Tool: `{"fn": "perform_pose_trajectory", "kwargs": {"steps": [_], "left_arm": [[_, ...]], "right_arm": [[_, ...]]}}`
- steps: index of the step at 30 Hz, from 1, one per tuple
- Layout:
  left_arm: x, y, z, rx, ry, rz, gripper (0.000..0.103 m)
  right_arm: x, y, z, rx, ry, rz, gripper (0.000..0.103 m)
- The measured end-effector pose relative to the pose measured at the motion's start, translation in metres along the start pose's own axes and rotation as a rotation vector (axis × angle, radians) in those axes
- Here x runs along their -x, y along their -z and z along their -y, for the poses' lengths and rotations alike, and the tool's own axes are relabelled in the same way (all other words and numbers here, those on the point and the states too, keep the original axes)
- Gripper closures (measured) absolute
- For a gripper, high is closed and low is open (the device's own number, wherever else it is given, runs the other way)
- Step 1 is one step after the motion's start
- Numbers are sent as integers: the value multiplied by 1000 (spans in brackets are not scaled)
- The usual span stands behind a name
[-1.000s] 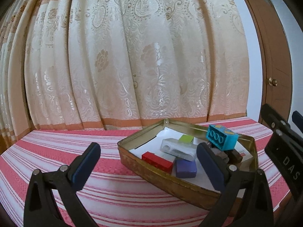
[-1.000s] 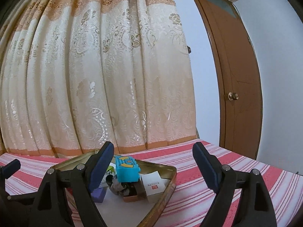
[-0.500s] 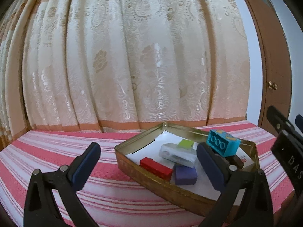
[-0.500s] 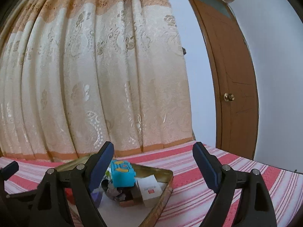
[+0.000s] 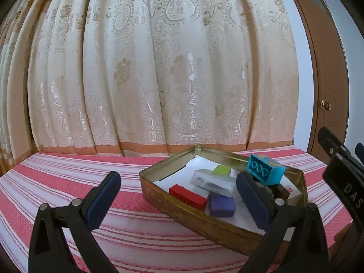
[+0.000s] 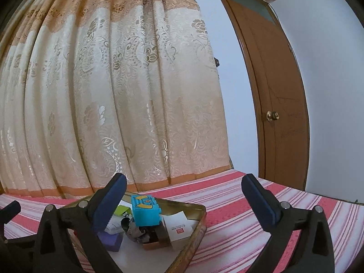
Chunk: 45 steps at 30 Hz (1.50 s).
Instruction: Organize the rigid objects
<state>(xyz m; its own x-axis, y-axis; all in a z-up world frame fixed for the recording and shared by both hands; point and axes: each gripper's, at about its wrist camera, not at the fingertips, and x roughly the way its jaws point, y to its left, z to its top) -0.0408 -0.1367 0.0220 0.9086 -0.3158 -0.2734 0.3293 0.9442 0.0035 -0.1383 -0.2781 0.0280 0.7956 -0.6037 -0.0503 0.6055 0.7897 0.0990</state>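
- Right claw [image 6: 184, 201]: lower centre of frame, jaws opening wide, nothing between.
- Left claw [image 5: 179, 199]: spread wide, empty.
- Blue brick [image 6: 145, 211]: perched atop clutter inside tin [image 6: 198, 223], lower left.
- Risk: likely toppling off that loose heap if nudged.

A pink-and-white striped bedcover [image 5: 95, 170] carries 1 gold metal tin [image 5: 182, 207].
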Motion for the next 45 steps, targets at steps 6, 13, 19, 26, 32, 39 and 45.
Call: {"fn": "perform_pose_trajectory", "kwargs": {"steps": [6,13,19,26,32,39,45], "left_arm": [[1,1,-6,24,0,-6,0],[1,1,-2,-4,5,-5,0],[0,1,-3,8,-12,-14,0],[1,2,-2,0,-20,-11,0],[-1,1,-4,6,-24,-22,0],[0,1,-3,2,-25,-22,0],[0,1,-2,1,-28,-23,0]], "right_arm": [[1,1,-7,33,-24,-18,1],[3,1,-7,37,-9,-7,1],[3,0,-8,40,-5,-3,1],[4,0,-9,48,-1,3,1],[3,0,-8,43,1,-4,1],[3,0,-9,48,-3,-1,1],[3,0,-7,41,-3,-4,1]]}}
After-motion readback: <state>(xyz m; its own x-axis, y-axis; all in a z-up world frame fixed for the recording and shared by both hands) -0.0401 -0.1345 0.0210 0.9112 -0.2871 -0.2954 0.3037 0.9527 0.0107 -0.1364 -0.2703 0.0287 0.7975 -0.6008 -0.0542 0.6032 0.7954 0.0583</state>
